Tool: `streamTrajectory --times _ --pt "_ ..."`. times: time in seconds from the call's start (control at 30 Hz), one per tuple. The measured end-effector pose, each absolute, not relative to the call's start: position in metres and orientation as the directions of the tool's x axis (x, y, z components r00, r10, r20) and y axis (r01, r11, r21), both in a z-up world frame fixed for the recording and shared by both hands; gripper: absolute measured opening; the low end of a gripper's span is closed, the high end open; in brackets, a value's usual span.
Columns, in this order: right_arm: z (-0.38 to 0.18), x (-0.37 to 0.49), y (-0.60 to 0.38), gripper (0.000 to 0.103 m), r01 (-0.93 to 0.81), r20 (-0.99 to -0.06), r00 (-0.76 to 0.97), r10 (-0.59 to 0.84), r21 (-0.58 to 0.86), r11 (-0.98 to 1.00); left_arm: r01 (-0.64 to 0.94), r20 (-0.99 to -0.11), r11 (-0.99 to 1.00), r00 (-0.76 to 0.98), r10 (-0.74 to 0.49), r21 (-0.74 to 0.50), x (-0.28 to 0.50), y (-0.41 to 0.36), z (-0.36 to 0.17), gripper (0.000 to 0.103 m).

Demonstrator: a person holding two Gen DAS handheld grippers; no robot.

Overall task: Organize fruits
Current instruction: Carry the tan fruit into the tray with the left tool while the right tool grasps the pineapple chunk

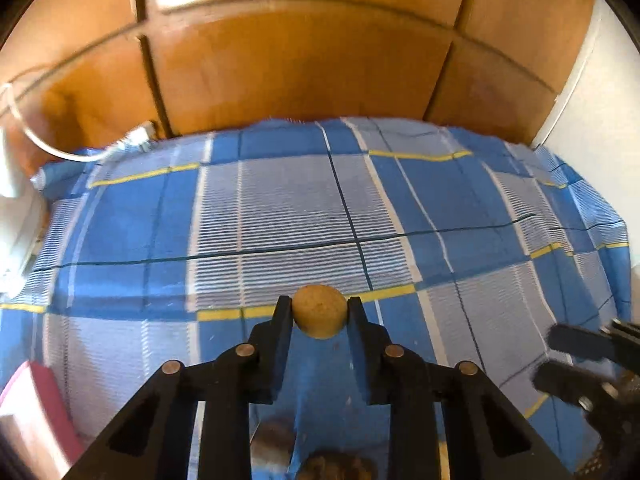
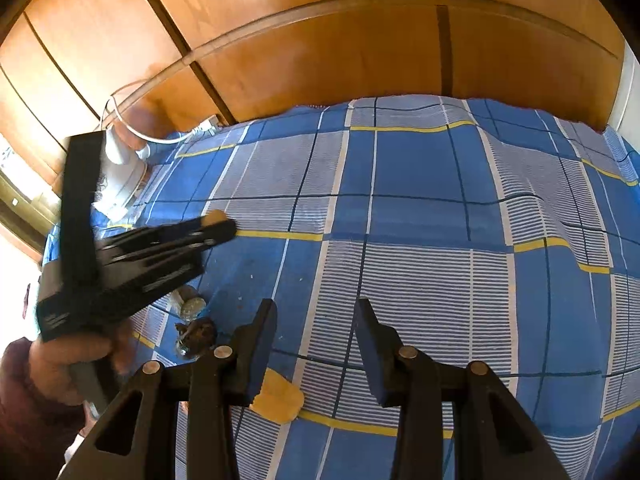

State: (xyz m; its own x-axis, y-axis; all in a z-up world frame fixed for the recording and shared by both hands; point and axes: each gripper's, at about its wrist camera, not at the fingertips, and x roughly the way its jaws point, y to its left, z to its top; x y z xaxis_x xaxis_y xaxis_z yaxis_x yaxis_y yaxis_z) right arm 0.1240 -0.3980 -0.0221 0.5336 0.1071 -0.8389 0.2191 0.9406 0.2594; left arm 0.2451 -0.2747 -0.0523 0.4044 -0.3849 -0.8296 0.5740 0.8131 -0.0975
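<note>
We had the left gripper (image 1: 319,312) clenched on the small round tan fruit (image 1: 319,311), pinched between its fingertips above the checked cloth (image 1: 280,216); the right gripper (image 2: 316,320) stood released and empty; carrying the fruit to its place seemed next

Home bedroom. Bed under a blue checked bedsheet (image 1: 320,208) with white and yellow stripes. Directly behind the bedsheet, glossy wooden wardrobe doors (image 1: 304,64) across the whole back. At the bedsheet's far left corner, a white cable (image 1: 60,152) and plug beside a white appliance (image 2: 120,184).
</note>
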Motion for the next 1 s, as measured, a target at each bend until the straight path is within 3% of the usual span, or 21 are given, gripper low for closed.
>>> streamTrajectory --times 0.43,0.8,1.0 --pt "-0.038 0.131 -0.368 0.04 0.09 -0.861 0.471 0.191 0.262 0.961 0.513 -0.76 0.852 0.509 -0.403 -0.108 0.17 -0.183 -0.013 0.027" --pt "-0.038 0.125 -0.312 0.038 -0.167 -0.835 0.481 0.266 0.211 0.963 0.444 -0.745 0.88 0.529 -0.407 -0.165 0.127 -0.117 -0.018 0.027" --pt "-0.048 0.125 -0.304 0.033 -0.165 -0.854 0.484 0.189 0.123 0.979 0.385 -0.745 0.901 0.537 -0.396 -0.202 0.113 -0.08 -0.026 0.027"
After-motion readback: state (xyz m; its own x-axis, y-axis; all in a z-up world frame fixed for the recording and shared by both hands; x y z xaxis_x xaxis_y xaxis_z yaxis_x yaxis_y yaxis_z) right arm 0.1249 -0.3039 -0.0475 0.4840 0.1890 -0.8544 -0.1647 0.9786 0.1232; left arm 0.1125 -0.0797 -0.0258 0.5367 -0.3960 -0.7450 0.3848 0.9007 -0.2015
